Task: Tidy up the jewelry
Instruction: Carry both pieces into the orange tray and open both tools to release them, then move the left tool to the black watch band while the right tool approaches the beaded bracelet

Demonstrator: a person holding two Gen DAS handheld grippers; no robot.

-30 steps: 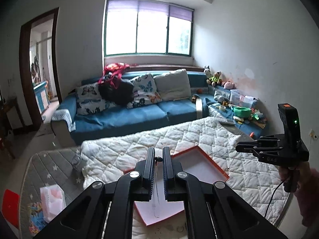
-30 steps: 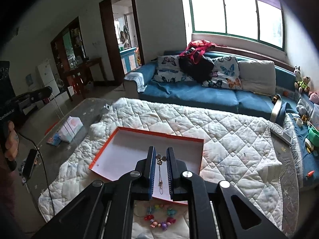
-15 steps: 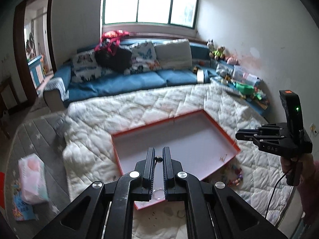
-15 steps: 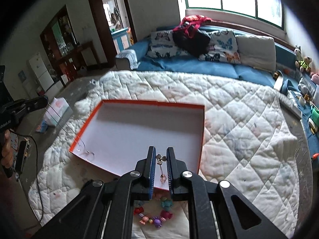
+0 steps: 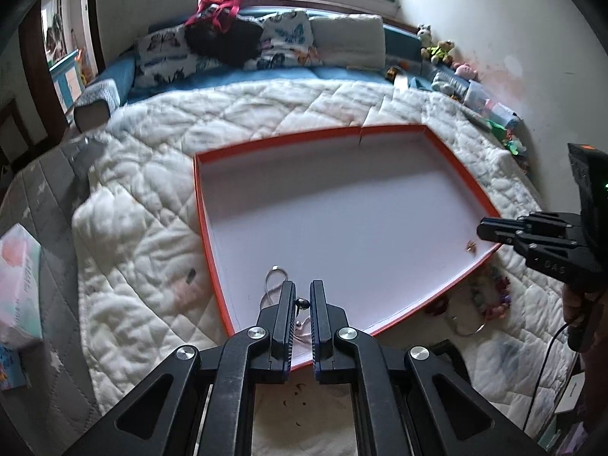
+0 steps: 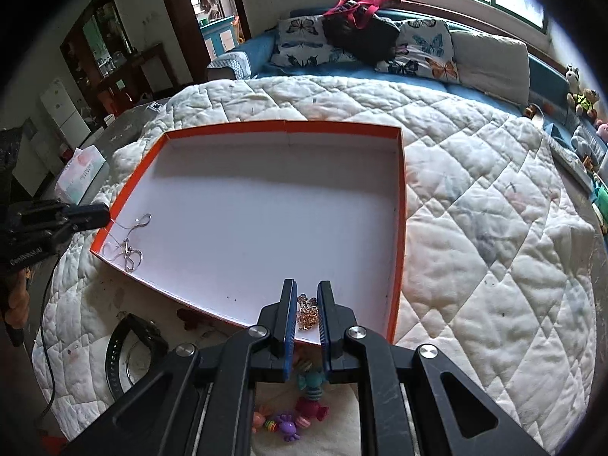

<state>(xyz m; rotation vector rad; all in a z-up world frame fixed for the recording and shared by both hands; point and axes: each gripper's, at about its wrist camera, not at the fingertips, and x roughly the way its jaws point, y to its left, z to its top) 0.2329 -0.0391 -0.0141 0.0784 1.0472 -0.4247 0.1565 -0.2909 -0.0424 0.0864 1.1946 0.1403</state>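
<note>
Two handheld grippers work over one shallow orange-rimmed tray (image 6: 399, 228) with a white floor, set on a white quilted cover (image 6: 475, 228) in a living room. The left gripper (image 5: 303, 296) hangs above the tray's near left corner, its fingers (image 5: 287, 304) drawn close on a small dark bead at the end of a silver chain necklace (image 6: 129, 245); the chain lies mostly coiled on the tray floor in that corner, its loop also showing beside the fingers in the left wrist view. The right gripper (image 6: 307, 304) sits over the near right corner, its fingers (image 6: 289, 307) standing slightly apart on either side of a gold necklace (image 6: 307, 313) with a butterfly-shaped charm; the chain is heaped on the tray floor, and whether the fingers touch it cannot be told. One string of colourful beads (image 6: 300, 406) lies on the quilt just outside the tray's near edge, below the right gripper. One black watch (image 6: 129, 345) lies on the quilt near the tray's left corner. One tissue pack (image 6: 81, 167) rests beyond the quilt to the left. A blue sofa (image 6: 342, 66) with several cushions lines the wall under the window.
</note>
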